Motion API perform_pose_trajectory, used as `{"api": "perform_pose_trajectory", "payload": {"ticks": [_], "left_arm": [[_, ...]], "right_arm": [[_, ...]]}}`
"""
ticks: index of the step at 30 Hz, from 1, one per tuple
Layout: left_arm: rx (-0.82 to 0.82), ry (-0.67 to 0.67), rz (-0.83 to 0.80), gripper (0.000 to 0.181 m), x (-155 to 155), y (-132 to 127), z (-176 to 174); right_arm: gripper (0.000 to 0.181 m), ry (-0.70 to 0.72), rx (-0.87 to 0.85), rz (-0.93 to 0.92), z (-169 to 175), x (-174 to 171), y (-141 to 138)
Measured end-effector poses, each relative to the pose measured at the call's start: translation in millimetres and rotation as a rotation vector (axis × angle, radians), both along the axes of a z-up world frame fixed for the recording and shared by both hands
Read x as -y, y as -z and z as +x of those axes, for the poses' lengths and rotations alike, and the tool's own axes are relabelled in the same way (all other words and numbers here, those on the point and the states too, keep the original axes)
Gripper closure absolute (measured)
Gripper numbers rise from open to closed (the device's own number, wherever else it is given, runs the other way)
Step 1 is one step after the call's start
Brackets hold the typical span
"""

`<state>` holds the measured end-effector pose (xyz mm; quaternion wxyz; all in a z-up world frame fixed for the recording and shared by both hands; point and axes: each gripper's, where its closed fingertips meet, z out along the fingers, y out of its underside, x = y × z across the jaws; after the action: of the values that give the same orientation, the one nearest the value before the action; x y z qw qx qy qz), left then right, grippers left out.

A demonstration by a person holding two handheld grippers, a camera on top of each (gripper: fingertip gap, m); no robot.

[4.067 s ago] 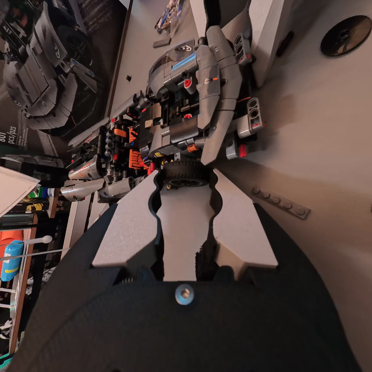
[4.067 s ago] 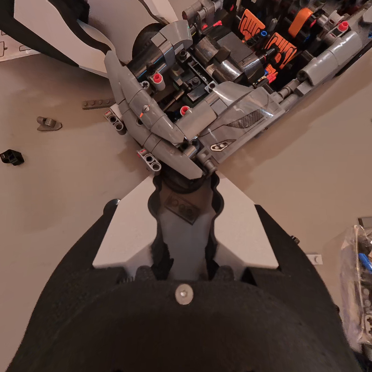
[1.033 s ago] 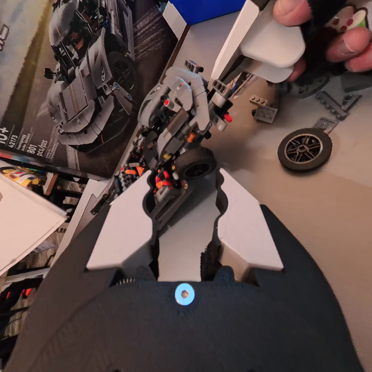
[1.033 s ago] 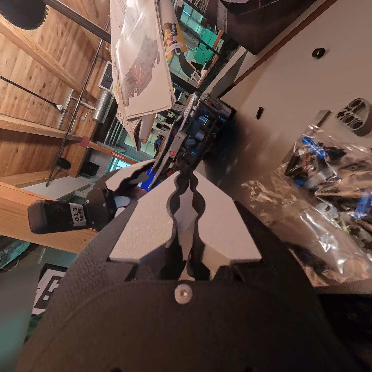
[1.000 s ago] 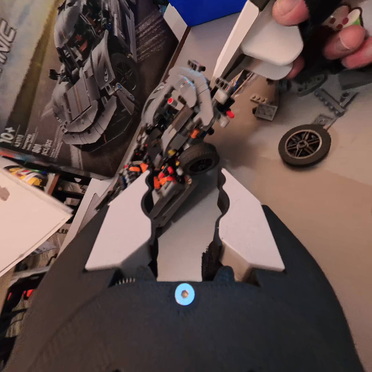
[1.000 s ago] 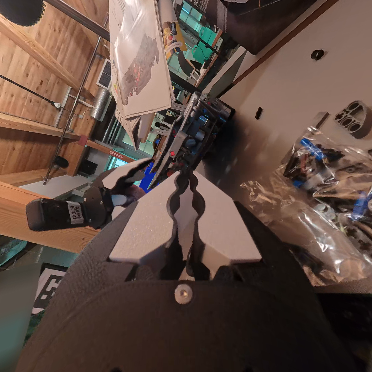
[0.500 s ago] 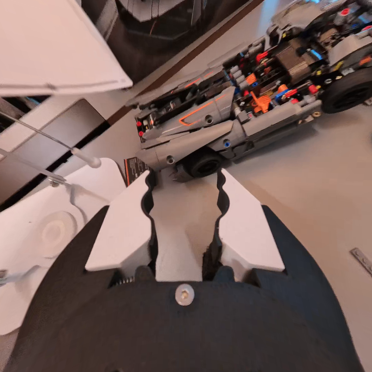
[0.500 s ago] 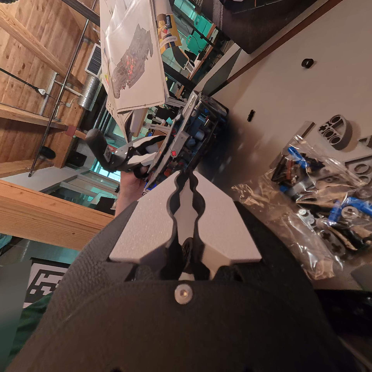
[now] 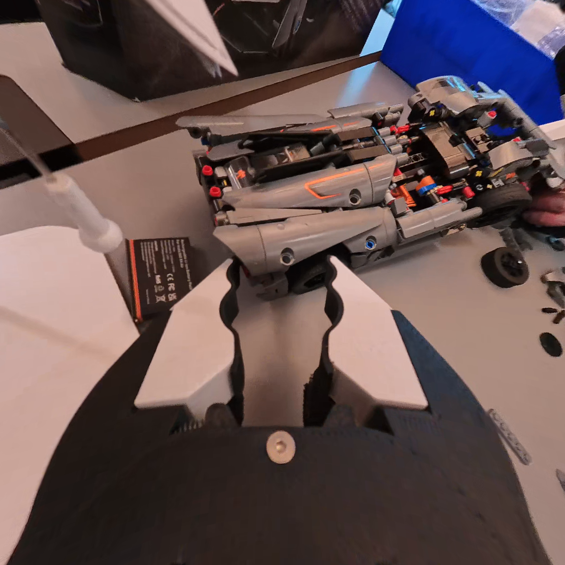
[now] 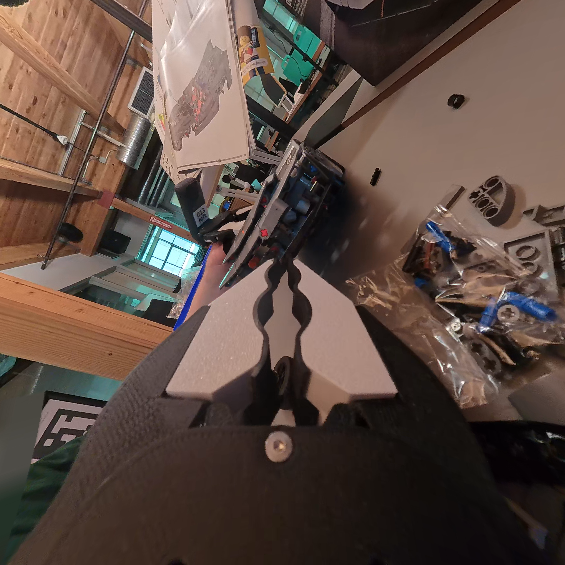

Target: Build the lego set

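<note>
Setting: pale surface (image 9: 412, 321) with dark box art propped along its far edge and a blue bin at the far right; the right wrist view adds timber beams and an instruction booklet (image 10: 201, 91) on a stand.
Task's thing: grey lego car (image 9: 351, 198) with orange trim, lying on the surface, its tail end nearest the left claw.
Left claw (image 9: 279, 269): jaws wide, nothing between them, tips just short of the car's tail fairing and rear tyre.
Right claw (image 10: 282, 266): jaws narrow, tips nearly meeting at the car's front end; whether they pinch a part there, I cannot tell. A small dark wheel-like part shows deep in the gap.
Beside the car: loose wheel (image 9: 504, 267) near its front; small dark pieces farther right.
Beyond the car: clear bag of parts (image 10: 477, 293) and a grey beam.
Step in hand: likely bracing the car at both ends.
Next move: close the left claw on the tail, gently, so panels stay seated.
</note>
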<state>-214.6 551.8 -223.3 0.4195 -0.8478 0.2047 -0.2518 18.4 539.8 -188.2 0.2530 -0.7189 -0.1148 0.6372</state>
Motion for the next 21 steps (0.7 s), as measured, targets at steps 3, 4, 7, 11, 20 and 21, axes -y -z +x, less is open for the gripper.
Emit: {"api": "perform_pose_trajectory", "payload": {"ticks": [3,4,7,11,20,21], "left_arm": [[0.079,0.003,-0.036,0.13,1,2,1],[0.089,0.0,-0.037,0.131,1,3,1],[0.055,-0.014,-0.04,0.138,4,3,-6],[-0.034,-0.041,-0.028,0.135,8,3,-18],[-0.029,-0.072,-0.078,0.147,1,20,-12],[-0.036,-0.087,-0.068,0.147,-1,19,-13]], "right_arm": [[0.179,-0.002,0.005,0.001,0,0,0],[0.178,-0.003,0.007,0.001,0,1,1],[0.179,-0.005,0.012,0.003,0,1,1],[0.178,-0.005,0.017,0.008,1,2,1],[0.178,-0.006,0.017,0.014,2,4,0],[0.178,-0.006,0.016,0.013,2,4,0]]}}
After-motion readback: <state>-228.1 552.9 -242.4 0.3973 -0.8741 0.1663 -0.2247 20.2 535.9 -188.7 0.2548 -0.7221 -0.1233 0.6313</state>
